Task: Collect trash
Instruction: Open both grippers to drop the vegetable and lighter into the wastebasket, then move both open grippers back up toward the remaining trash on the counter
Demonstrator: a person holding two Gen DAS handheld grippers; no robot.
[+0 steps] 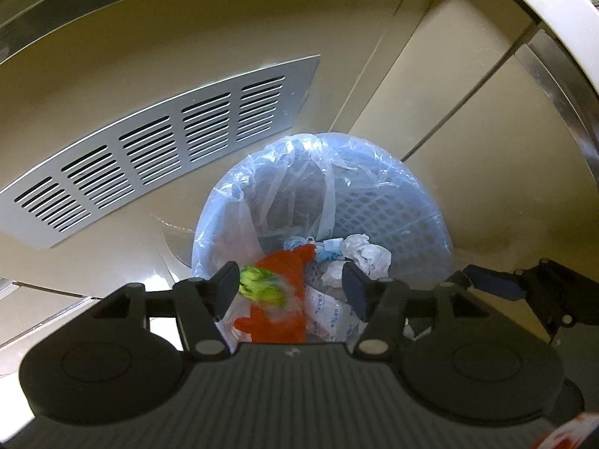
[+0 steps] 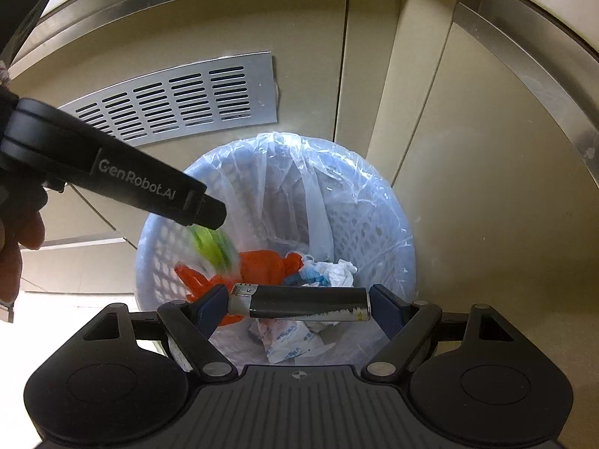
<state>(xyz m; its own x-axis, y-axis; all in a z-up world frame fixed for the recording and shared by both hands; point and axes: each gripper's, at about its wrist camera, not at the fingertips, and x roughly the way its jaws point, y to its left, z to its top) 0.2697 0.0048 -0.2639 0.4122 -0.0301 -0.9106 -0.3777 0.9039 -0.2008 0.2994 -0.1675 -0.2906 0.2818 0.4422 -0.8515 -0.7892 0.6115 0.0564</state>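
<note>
A pale blue mesh waste basket (image 1: 423, 202) (image 2: 389, 220) lined with a clear plastic bag stands on the floor below both grippers. Inside lie an orange bag (image 1: 284, 325) (image 2: 262, 265), crumpled white tissue (image 1: 368, 252) (image 2: 340, 273) and a printed white packet (image 2: 288, 344). My left gripper (image 1: 290, 280) is open over the basket. A blurred green scrap (image 1: 262, 286) (image 2: 211, 249) is in the air just under its fingers, touching neither pad. My right gripper (image 2: 298, 305) is shut on a black lighter (image 2: 310, 299), held lengthwise between its pads above the basket's near side.
A slotted metal vent grille (image 1: 157, 153) (image 2: 179, 101) sits in the beige cabinet front behind the basket. A white counter edge (image 1: 554, 11) curves overhead at the right. A person's hand (image 2: 15, 254) grips the left tool at the left edge.
</note>
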